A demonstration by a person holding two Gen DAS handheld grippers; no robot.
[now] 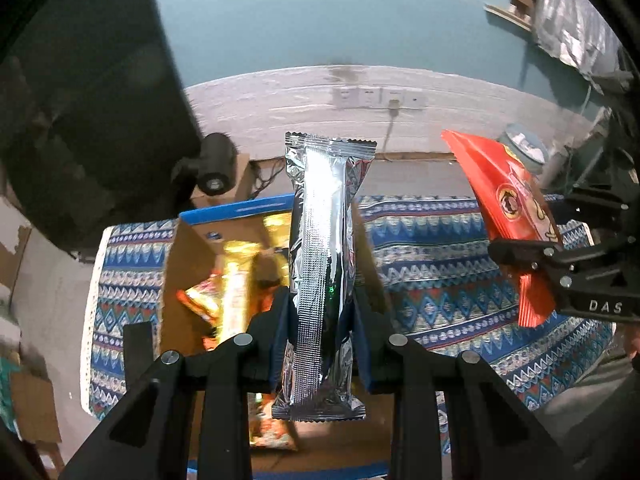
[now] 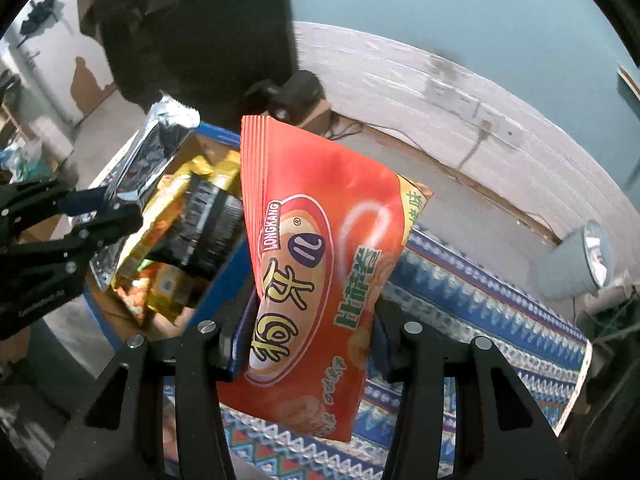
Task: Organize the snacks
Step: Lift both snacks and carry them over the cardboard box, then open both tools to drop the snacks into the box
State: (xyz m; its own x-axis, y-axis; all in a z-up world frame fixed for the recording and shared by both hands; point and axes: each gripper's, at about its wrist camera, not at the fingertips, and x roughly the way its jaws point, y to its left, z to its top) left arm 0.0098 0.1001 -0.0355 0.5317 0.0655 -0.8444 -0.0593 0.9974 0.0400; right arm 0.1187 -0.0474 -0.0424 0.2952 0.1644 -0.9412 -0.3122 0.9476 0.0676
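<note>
The left tool (image 1: 320,320) is clamped tight on a silver foil packet (image 1: 322,248), gripping it low so most of its length stands up clear of the jaws, above the open cardboard box (image 1: 180,280) that sits on the patterned cloth (image 1: 440,280) near the table's far edge. The right tool (image 2: 312,332) pinches a red snack bag (image 2: 320,248) across its lower half, jaws only partly open because the bag is flat; it hangs over the cloth just beside the box. The box already holds several gold and dark wrappers (image 2: 180,240), so it seems to be the collecting place, and both packets are probably carried side by side so they can be dropped in together
</note>
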